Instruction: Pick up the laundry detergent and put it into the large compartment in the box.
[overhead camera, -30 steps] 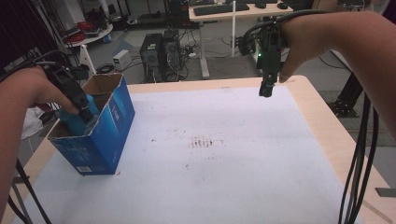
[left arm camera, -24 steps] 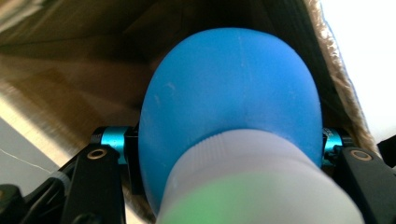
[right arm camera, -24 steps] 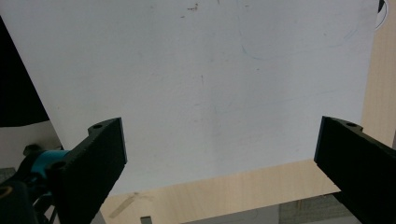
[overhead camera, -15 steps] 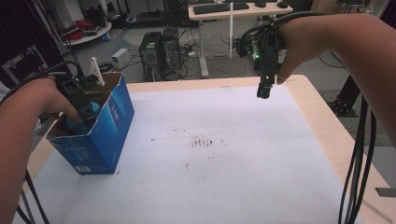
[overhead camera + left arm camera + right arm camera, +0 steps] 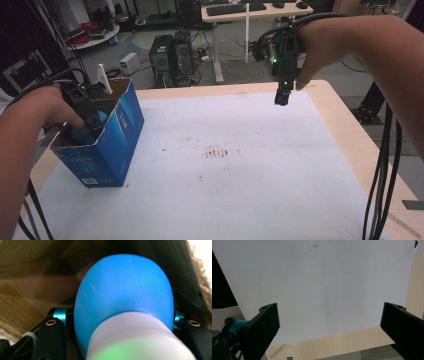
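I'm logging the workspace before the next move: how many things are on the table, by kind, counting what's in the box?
Blue cardboard box, open at the top: 1
Blue and white rubber bulb, inside the box and gripped by the left hand-held gripper: 1
White pointed piece showing at the box's far edge, too unclear to name: 1
Total: 3

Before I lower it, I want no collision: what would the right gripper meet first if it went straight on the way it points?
The right gripper points down with open, empty jaws at the white table cover; nothing seems to lie between, though depth is hard to judge.
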A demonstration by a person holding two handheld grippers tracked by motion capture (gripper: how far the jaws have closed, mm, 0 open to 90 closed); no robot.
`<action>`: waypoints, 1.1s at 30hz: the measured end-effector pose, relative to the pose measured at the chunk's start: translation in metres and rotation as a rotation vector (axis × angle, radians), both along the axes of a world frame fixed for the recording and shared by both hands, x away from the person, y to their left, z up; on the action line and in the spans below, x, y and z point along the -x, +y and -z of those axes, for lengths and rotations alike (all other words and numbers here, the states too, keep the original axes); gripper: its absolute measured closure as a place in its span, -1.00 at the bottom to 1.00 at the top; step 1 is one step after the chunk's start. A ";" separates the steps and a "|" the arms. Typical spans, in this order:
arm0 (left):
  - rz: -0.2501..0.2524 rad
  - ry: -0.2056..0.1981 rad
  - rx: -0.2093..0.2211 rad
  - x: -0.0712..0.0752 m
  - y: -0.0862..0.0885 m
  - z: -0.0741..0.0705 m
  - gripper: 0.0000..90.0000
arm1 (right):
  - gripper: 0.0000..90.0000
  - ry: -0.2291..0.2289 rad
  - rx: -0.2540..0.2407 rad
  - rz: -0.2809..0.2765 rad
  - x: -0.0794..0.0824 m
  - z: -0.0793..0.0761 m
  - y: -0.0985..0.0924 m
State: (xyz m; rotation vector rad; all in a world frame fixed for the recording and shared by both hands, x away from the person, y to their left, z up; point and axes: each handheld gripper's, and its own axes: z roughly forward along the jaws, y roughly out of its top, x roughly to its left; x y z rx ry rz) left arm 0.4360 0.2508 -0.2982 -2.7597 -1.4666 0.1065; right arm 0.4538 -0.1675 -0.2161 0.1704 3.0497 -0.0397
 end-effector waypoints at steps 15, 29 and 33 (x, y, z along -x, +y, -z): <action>0.018 -0.020 -0.006 0.003 -0.001 -0.013 -0.24 | -0.97 -0.003 -0.002 -0.006 0.002 -0.002 -0.003; 0.031 -0.062 -0.017 0.009 -0.002 -0.042 -0.34 | -0.97 -0.009 -0.010 -0.005 0.005 -0.004 -0.003; 0.030 -0.071 -0.022 0.011 -0.001 -0.051 -0.41 | -0.97 -0.009 -0.010 -0.004 0.005 -0.005 -0.004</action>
